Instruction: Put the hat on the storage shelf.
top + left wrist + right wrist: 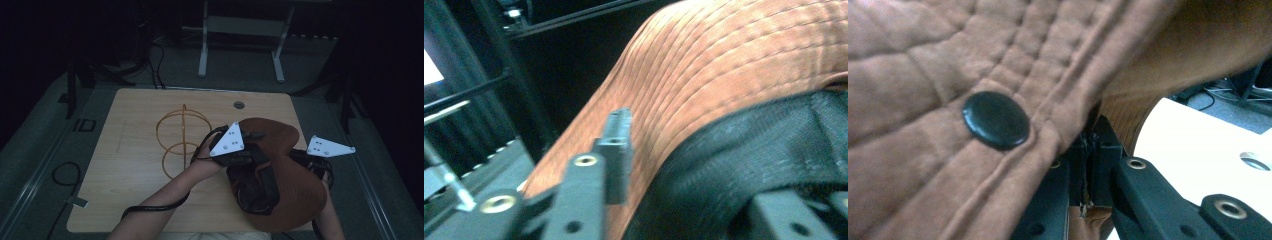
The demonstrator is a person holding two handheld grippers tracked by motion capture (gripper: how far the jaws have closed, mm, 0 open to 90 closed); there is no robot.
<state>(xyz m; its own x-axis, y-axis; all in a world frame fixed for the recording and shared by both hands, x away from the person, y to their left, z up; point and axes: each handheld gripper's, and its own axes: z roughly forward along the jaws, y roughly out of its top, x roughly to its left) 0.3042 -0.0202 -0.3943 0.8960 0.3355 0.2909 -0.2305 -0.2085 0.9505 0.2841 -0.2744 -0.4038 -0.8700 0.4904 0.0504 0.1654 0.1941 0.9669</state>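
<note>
Dim room, pale wooden counter [130, 200] — orange wire stand [182, 142] at centre. Right gripper [1091, 150] fingers clamped on the quilted brown fabric hat [295, 180]; left gripper [245, 142] fingers parted, hat's brim between them — not pressing.

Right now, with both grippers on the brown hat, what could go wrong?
The left gripper has its jaws apart around the hat's brim, so that side could slip free. The right gripper pinches only a thin edge of fabric, which might pull out. The wire stand sits close beside the left hand and could be knocked.
</note>
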